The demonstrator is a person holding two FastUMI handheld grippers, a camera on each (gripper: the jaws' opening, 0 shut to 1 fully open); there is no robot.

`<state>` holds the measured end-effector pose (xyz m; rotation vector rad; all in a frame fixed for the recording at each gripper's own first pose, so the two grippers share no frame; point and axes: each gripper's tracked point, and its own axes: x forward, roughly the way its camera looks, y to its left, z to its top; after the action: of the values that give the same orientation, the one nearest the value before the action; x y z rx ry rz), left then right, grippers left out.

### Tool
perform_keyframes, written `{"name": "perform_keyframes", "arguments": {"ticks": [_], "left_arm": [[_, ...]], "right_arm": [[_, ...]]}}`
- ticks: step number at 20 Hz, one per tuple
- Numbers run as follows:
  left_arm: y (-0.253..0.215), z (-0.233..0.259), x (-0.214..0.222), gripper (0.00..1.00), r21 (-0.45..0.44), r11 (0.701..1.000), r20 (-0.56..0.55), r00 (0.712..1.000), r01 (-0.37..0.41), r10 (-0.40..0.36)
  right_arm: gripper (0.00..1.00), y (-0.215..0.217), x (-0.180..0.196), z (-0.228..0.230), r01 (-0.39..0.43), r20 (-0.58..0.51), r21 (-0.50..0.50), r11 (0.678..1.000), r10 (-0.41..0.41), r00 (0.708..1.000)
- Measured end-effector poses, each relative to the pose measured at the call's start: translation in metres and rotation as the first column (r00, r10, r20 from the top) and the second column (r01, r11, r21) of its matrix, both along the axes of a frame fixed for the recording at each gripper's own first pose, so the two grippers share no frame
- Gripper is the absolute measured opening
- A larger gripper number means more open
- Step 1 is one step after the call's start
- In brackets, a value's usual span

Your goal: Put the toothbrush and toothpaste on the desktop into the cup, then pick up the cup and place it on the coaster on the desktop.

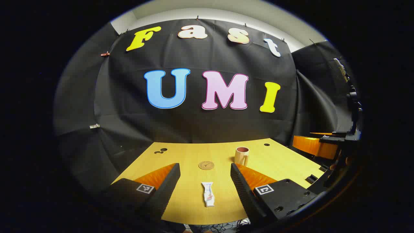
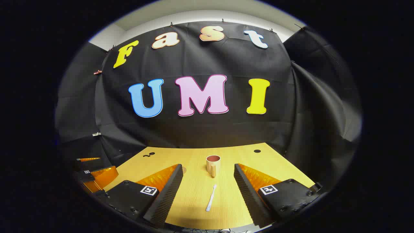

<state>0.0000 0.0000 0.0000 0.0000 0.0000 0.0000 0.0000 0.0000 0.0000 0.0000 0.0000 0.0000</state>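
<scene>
Wooden surface [image 1: 284,161] is carrying toothpaste tube [image 1: 208,193] and toothbrush [image 2: 211,198]; both grippers' fingers are hovering spread, ideally descending centred over each.

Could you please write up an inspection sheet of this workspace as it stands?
Surface: light wooden desktop, with round holes near the back edge.
Job's things: white toothpaste tube and white toothbrush lying flat; cream mug-style cup upright, handle forward; round cork coaster bare.
Clutter: nothing seen.
Grippers: left gripper open above the toothpaste; right gripper open above the toothbrush; both hold nothing.
Cables: dark tangle below the front edge.
Surroundings: black cloth wall.
</scene>
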Motion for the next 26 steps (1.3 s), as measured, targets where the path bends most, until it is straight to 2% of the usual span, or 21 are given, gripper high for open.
{"name": "perform_keyframes", "arguments": {"ticks": [7, 11, 17, 21, 26], "left_arm": [[-0.001, -0.002, 0.022, 0.98, 0.004, 1.000, -0.019, 1.000, 0.007, -0.007], [0.009, -0.005, 0.033, 0.98, 0.026, 1.000, -0.037, 0.999, -0.014, 0.015], [0.010, -0.012, 0.046, 0.98, 0.027, 1.000, -0.068, 0.998, 0.003, -0.001], [-0.001, -0.021, 0.056, 0.98, 0.051, 0.998, -0.109, 0.993, 0.044, -0.039], [-0.003, -0.048, 0.081, 0.98, -0.009, 0.999, -0.206, 0.978, 0.041, -0.042]], "right_arm": [[0.98, 0.002, 0.018, -0.002, -0.037, -0.020, -0.004, 0.999, 0.036, 0.999], [0.98, -0.002, 0.037, -0.005, -0.028, -0.052, 0.014, 1.000, 0.029, 0.998], [0.99, 0.002, 0.055, -0.012, -0.046, -0.080, 0.018, 0.999, 0.047, 0.996], [0.99, 0.008, 0.067, -0.012, -0.060, -0.097, 0.031, 0.998, 0.063, 0.993], [0.99, 0.007, 0.087, -0.024, -0.083, -0.137, 0.031, 0.996, 0.087, 0.987]]}}
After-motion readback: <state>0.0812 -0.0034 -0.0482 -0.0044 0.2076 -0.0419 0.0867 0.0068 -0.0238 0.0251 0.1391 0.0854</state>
